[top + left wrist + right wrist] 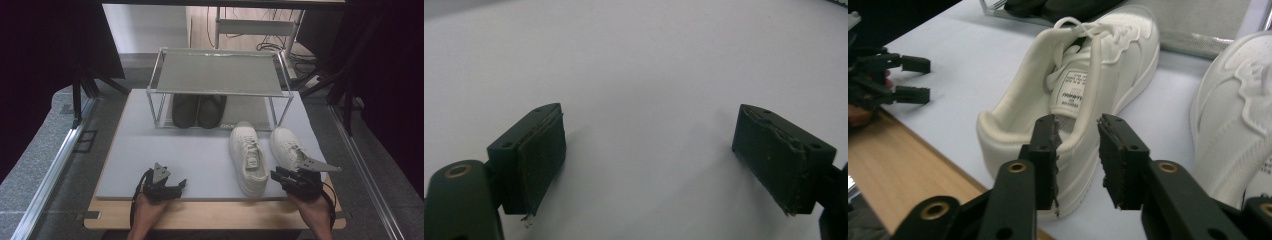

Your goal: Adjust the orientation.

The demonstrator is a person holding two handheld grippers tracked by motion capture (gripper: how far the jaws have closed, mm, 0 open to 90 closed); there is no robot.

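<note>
Two white sneakers lie side by side on the grey mat (165,150), toes pointing away from the person, just in front of a low metal shoe rack (217,75) that has a pair of dark shoes (197,110) on its bottom level. The right gripper (276,176) hangs near the heel of the left white sneaker (248,157), between it and the right white sneaker (288,147). In the right gripper view its jaws stand a little apart, lined up with the rim of that sneaker's heel opening; nothing is pinched between the pads (1052,150), and they do not appear to press on the shoe. The left gripper (182,184) rests low at the near edge of the mat, well apart from the sneakers, its jaws spread wide over bare mat with nothing between them.
</note>
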